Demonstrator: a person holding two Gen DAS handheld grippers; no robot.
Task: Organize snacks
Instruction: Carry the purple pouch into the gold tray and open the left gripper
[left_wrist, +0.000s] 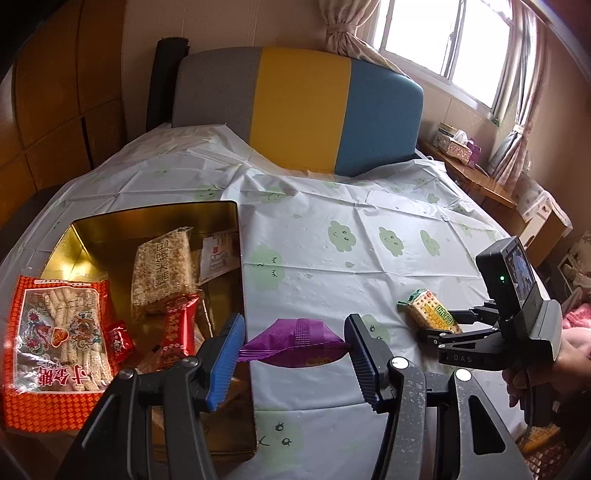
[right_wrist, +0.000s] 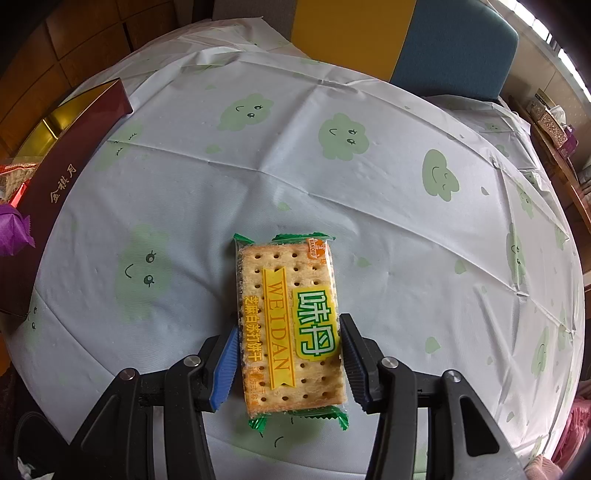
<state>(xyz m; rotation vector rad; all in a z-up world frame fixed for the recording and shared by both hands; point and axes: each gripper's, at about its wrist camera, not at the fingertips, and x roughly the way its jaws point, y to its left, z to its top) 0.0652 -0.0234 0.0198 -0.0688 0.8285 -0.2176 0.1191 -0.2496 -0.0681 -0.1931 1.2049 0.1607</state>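
Tablecloth: both fingers grip snacks.

The open gold-lined rectangular tin sits at the left of the cloud-printed plastic tablecloth, holding the clear-wrapped puffed rice bar (others beside it); the green-edged cracker packet lies well to its right, the purple foil packet between them

Left view: slants down from close above the table, toward the chair.
Right view: steeper, nearer.
Shared: tablecloth, cracker packet, probably the tin.
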